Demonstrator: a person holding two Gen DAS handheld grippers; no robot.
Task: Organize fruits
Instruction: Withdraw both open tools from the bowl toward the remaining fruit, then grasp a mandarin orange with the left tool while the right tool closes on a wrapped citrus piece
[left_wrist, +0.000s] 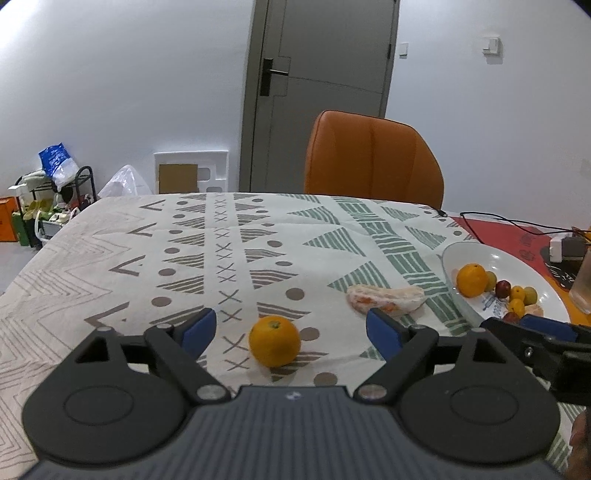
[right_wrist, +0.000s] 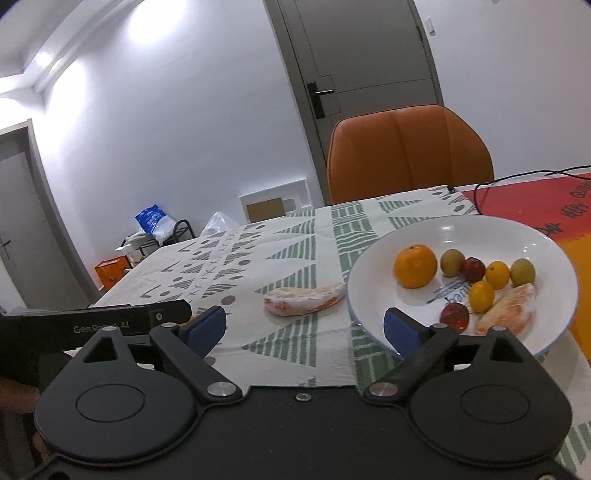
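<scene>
- Orange (left_wrist: 274, 340): loose on patterned surface (left_wrist: 110, 258), between spread jaws of left gripper (left_wrist: 291, 330), untouched.
- Peeled segment (right_wrist: 303, 296): on surface just beside plate (right_wrist: 554, 240).
- Plate: one orange, small fruits, another peeled segment.
- Right gripper (right_wrist: 304, 326): jaws apart, empty.

Left claw (left_wrist: 290, 332) and right claw (right_wrist: 304, 326) are held low and level, side by side, each with blue-padded fingers spread wide apart. Nothing is gripped by either.
</scene>
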